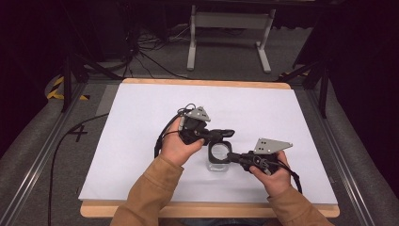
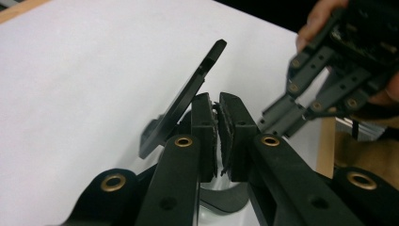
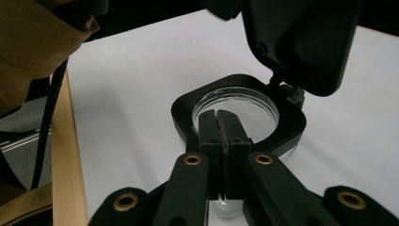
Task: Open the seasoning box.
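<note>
A clear round jar (image 1: 218,160) with a black square collar (image 3: 184,109) stands near the table's front middle. Its black hinged lid (image 3: 306,42) is swung up and open. My left gripper (image 2: 218,110) is shut, with nothing plainly between its pads; the tilted lid (image 2: 188,96) leans beside the outer side of one jaw. In the high view the left gripper (image 1: 227,133) sits just behind the jar. My right gripper (image 3: 219,115) is shut, its tips lying across the collar's near edge over the jar mouth, and it reaches in from the right (image 1: 232,155).
White paper (image 1: 141,141) covers the wooden tabletop (image 1: 207,209), with bare sheet all around the jar. Cables (image 1: 61,146) trail off the left side. A metal frame (image 1: 230,28) stands on the floor beyond the table.
</note>
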Tool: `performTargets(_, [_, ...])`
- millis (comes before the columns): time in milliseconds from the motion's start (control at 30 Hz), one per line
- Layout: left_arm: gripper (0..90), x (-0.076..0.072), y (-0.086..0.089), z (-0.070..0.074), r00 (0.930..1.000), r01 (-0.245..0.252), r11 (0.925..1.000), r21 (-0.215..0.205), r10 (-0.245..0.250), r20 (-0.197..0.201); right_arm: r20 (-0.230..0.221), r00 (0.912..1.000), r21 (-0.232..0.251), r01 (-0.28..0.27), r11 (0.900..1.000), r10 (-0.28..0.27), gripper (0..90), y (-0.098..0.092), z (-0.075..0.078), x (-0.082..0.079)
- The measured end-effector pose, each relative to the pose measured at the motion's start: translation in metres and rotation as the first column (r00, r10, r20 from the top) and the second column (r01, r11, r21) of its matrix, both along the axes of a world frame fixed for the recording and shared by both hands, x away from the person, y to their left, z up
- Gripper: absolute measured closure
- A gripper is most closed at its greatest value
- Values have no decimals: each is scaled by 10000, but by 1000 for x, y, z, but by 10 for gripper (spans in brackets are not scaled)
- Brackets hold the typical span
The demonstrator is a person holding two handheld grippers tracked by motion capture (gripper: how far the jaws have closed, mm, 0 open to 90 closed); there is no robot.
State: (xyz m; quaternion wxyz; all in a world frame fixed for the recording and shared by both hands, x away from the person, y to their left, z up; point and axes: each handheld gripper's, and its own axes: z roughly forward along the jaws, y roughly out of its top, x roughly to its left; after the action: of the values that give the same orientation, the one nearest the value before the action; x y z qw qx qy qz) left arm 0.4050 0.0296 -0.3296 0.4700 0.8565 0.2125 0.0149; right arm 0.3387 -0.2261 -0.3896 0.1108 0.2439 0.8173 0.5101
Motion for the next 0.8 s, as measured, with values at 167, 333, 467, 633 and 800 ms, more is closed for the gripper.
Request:
performTargets(167, [856,5,2,-1,9994,-339,9990,-298,340,35,-13,10000,-115,90,9999,-91,898,-1,-3,-1])
performTargets(333, [867,9,1,-3,9975,-688,9965,-473,695,146,91,9998,-134,161,9998,-160,898,-3,-4,-2])
performTargets(467, [861,13,0,-6,9943,-962,9933,-635,989,403,119,9997,-91,220,9997,-219,898,-3,-4,-3])
performTargets(633, [883,17,-3,-11,9885,-1339,9884,-724,1384,616,264,9994,-71,225,9997,-223,900,-3,-6,-4])
performTargets(800, [891,19,-4,-13,9815,-1648,9836,-733,1708,860,346,9991,-144,269,9995,-264,900,-3,-5,-6])
